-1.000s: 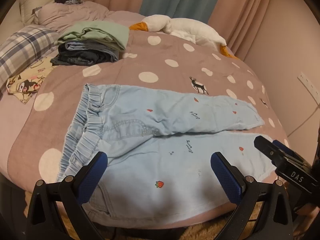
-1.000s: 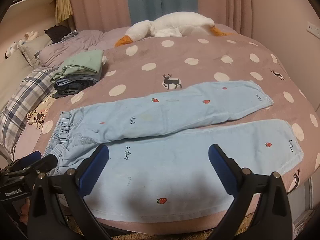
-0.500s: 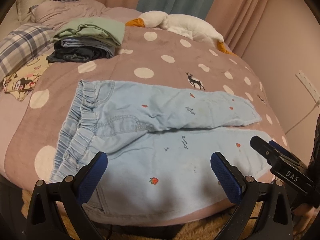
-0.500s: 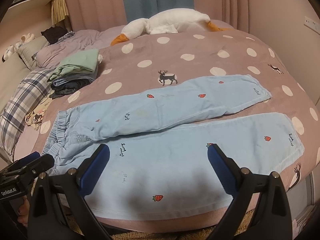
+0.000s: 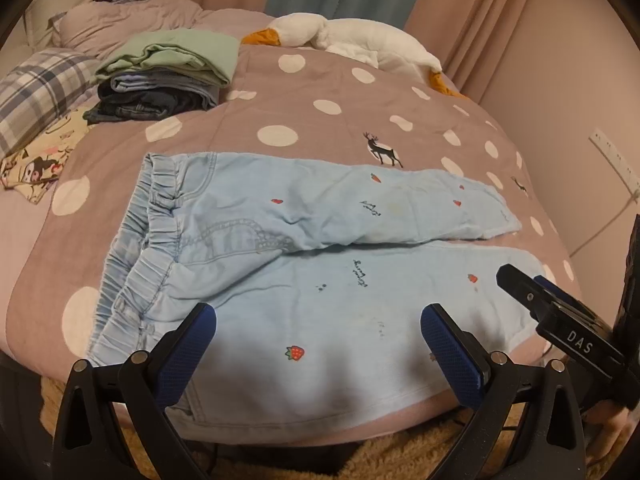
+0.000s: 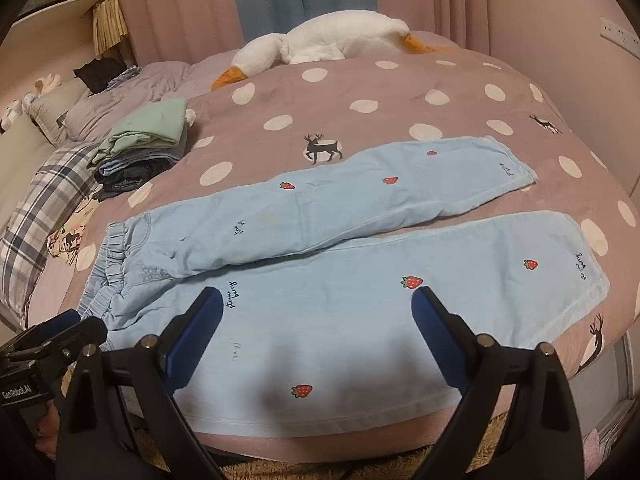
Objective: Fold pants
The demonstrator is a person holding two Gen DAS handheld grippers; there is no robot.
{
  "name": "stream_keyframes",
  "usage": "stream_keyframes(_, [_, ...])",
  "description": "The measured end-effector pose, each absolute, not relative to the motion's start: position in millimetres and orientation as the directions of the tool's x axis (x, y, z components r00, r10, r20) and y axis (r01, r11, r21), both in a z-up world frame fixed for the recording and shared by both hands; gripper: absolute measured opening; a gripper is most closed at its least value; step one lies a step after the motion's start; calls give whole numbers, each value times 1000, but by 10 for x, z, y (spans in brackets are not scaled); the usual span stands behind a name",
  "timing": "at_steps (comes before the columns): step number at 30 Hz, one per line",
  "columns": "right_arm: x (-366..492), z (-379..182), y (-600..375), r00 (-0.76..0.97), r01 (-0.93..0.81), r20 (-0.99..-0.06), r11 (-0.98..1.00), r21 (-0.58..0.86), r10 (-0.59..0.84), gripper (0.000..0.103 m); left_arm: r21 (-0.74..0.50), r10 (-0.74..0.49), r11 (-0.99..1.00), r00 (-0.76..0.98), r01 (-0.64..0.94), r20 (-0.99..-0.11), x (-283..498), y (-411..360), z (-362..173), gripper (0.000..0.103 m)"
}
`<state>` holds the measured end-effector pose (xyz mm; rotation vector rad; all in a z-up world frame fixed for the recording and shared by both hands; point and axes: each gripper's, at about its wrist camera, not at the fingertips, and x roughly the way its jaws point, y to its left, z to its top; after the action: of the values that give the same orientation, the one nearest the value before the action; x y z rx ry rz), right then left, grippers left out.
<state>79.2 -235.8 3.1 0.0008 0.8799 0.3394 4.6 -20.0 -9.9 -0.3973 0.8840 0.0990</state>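
Left gripper (image 5: pixel 318 344) and right gripper (image 6: pixel 316 326) are both standing with jaws spread wide, nothing between the blue pads, each hovering over the near edge of the bed (image 6: pixel 360 92).

Largest item: the bed, under a mauve polka-dot cover, is carrying everything. The pants (image 6: pixel 340 280), light blue with strawberry print, are lying flat and unfolded across its near half, waistband (image 5: pixel 148 232) toward the left, both leg cuffs toward the right, the legs splayed apart with a strip of cover showing between them. The near leg is running along the bed's front edge.

Change over the last second: both cameras are drawing slightly closer and lower, so the pants are filling more of each view. The garment itself is not shifting. Judgement: approach phase only; no fold started.

Pose: both tools are pointing forward across the bed, roughly level, side by side; each is showing at the edge of the other's view.

Smaller items: a stack of folded clothes (image 5: pixel 168 72) far left, a plush goose (image 6: pixel 320 46) at the back.
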Motion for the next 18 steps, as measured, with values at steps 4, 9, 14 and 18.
stream_keyframes(4, [814, 10, -2396, 578, -279, -769, 951, 130, 275, 95, -290, -70, 923, 633, -252, -771, 51, -205, -97, 102])
stream_keyframes(9, [830, -7, -2432, 586, -272, -757, 950, 151, 288, 94, -276, -55, 926, 632, -257, -773, 55, -196, -115, 102])
stream_keyframes(14, [840, -21, -2441, 584, -270, -760, 951, 151, 286, 93, -283, -59, 924, 638, -256, -768, 58, -197, -122, 102])
stream_keyframes(18, [851, -19, -2463, 584, -267, -761, 952, 149, 283, 93, -301, -72, 919, 640, -256, -765, 57, -191, -131, 102])
